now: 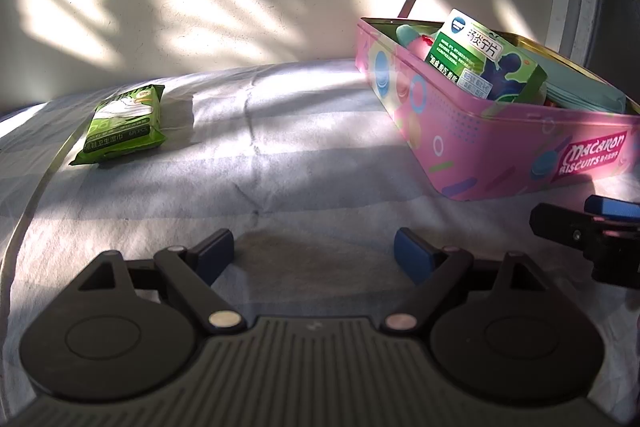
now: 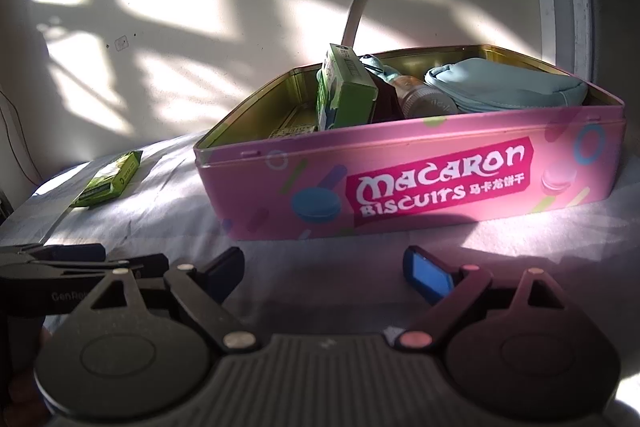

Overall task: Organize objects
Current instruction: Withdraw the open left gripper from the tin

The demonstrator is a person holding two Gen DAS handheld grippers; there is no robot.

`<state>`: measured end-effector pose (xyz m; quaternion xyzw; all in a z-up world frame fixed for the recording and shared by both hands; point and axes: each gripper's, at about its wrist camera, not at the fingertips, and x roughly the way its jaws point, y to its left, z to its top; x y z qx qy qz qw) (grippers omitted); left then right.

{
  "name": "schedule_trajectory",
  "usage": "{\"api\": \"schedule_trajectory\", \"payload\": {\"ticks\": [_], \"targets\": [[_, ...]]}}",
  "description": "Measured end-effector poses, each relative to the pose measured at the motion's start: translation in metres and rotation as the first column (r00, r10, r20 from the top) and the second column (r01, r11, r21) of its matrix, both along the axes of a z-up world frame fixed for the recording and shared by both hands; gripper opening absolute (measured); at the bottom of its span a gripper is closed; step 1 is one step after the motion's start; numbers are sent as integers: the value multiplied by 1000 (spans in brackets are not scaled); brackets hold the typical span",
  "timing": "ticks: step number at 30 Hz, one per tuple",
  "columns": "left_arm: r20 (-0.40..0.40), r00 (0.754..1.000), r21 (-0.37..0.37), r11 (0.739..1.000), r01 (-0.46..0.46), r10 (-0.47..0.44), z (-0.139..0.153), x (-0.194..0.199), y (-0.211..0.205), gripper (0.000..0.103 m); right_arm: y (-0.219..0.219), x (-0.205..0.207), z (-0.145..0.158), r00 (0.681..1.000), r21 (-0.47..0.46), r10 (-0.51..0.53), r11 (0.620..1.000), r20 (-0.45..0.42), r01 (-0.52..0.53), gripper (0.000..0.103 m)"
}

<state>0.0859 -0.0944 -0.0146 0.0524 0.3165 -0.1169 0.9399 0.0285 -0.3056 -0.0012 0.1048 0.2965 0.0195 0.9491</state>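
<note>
Gaping wide and empty, the left claw (image 1: 314,253) hovers low over a pale blue sheet (image 1: 304,155), nothing between its blue pads. The right claw (image 2: 324,269) is likewise spread wide and holds nothing, facing the long side of the pink tin (image 2: 440,183). The tin stands open on the sheet, holding a green box (image 2: 346,93) propped upright, a blue pouch (image 2: 508,87) and a brown bottle (image 2: 424,101). A green packet (image 1: 124,125) lies flat on the sheet, well apart from the tin, to its left.
</note>
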Motion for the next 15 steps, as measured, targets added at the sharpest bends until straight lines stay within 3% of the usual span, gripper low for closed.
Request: {"api": "schedule_trajectory", "payload": {"ticks": [15], "targets": [[-2, 1000, 1, 1000, -1, 1, 0, 1, 1, 93, 10, 5, 0, 999, -55, 26, 998, -32, -28, 96]]}}
